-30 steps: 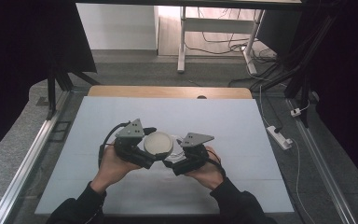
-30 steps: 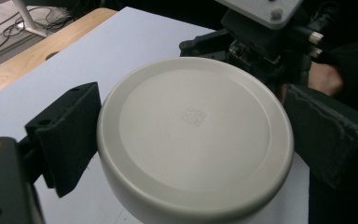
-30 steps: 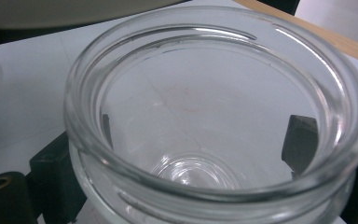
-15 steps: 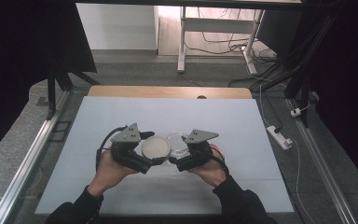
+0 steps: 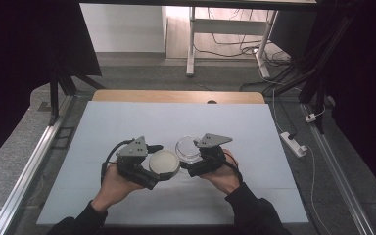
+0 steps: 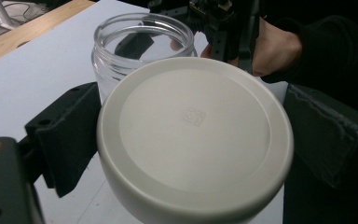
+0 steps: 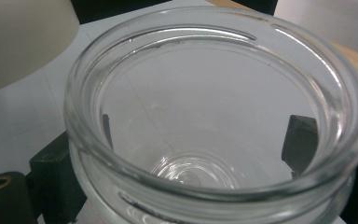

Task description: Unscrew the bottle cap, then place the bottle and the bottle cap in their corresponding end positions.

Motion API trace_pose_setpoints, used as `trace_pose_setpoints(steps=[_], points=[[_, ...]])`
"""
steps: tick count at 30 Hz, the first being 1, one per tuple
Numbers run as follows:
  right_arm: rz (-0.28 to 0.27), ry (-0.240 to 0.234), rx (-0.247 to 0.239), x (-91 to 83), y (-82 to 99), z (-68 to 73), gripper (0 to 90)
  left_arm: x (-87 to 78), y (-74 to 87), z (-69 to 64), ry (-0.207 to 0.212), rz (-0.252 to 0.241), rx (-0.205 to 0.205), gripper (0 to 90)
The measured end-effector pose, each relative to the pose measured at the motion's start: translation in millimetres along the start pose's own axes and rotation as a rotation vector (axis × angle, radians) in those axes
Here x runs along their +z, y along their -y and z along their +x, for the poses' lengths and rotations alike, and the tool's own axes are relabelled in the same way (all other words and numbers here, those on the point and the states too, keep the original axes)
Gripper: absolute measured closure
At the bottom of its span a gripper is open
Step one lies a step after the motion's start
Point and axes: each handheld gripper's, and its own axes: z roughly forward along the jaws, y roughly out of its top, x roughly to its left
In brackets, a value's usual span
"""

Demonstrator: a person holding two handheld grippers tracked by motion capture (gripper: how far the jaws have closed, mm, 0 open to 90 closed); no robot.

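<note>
A round off-white lid (image 6: pixel 193 140) sits clamped between the two black jaws of my left gripper (image 5: pixel 159 169), held just above the white table. Right beside it, an open, empty clear glass jar (image 7: pixel 214 121) is held upright in my right gripper (image 5: pixel 188 156), whose jaws press on its sides below the rim. In the high view the lid (image 5: pixel 164 163) lies to the left of the jar (image 5: pixel 188 147), a small gap between them. The left gripper view shows the jar (image 6: pixel 140 44) just behind the lid, with the other hand beyond it.
The white table mat (image 5: pixel 127 122) has free room all round the hands. A wooden strip (image 5: pixel 176 96) runs along its far edge. A white power strip (image 5: pixel 293 143) lies off the mat at the right, and metal rails border both sides.
Lid and jar were together a second ago. The left gripper has since drawn the lid away to the left and slightly nearer, while the right gripper keeps the jar, now uncovered.
</note>
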Motion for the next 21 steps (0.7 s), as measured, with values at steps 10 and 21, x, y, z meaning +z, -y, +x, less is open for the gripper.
trace_pose_setpoints(steps=[10, 21], points=[[-0.002, 0.017, 0.016, 2.6, -2.5, -7.7, 6.5, 5.9, 4.4, -2.7, 0.014, -0.005, 0.012, 8.3], [0.003, 0.045, 0.032, 11.2, -4.8, -19.4, 6.5, 20.0, 15.7, -4.5, 0.037, 0.001, 0.027, 8.3]])
